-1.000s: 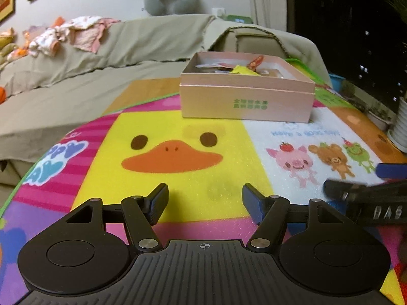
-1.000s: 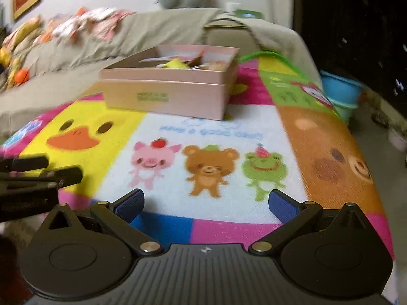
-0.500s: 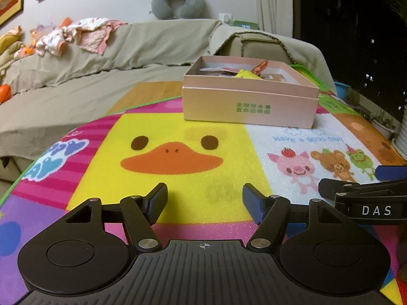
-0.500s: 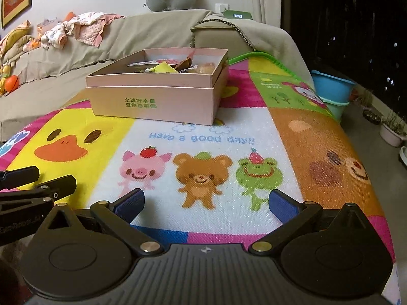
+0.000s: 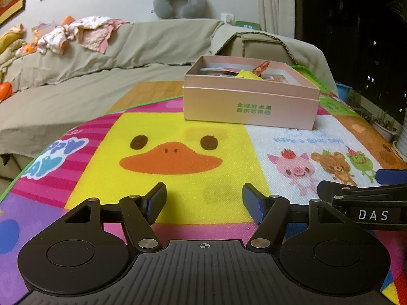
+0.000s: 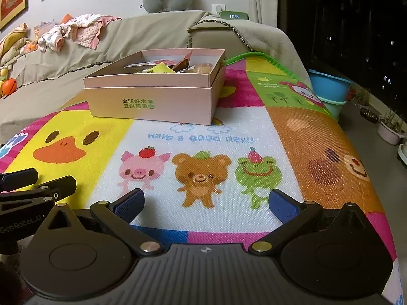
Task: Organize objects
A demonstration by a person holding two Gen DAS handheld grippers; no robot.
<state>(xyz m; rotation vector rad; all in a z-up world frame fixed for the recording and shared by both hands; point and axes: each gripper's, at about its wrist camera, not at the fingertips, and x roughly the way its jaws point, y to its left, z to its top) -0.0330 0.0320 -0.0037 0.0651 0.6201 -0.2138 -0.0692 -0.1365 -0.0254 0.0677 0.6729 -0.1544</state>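
A pink cardboard box (image 5: 251,106) with green print stands open at the far side of the cartoon mat (image 5: 178,137); it also shows in the right wrist view (image 6: 152,101). Several small packets lie inside it, among them a yellow one (image 6: 160,68). My left gripper (image 5: 203,199) is open and empty, low over the yellow duck panel. My right gripper (image 6: 205,204) is open and empty over the pig, bear and frog panel. Each gripper shows at the edge of the other's view, the right one in the left wrist view (image 5: 366,198) and the left one in the right wrist view (image 6: 28,188).
A sofa under a beige cover (image 5: 76,81) runs behind and left of the mat, with clothes (image 5: 81,35) and a grey neck pillow (image 5: 179,2) on its back. Blue tubs (image 6: 330,91) and plant pots (image 6: 389,129) stand on the floor to the right.
Both views have steadied and lifted slightly; the box now sits a little farther off. Both grippers stay open and empty.
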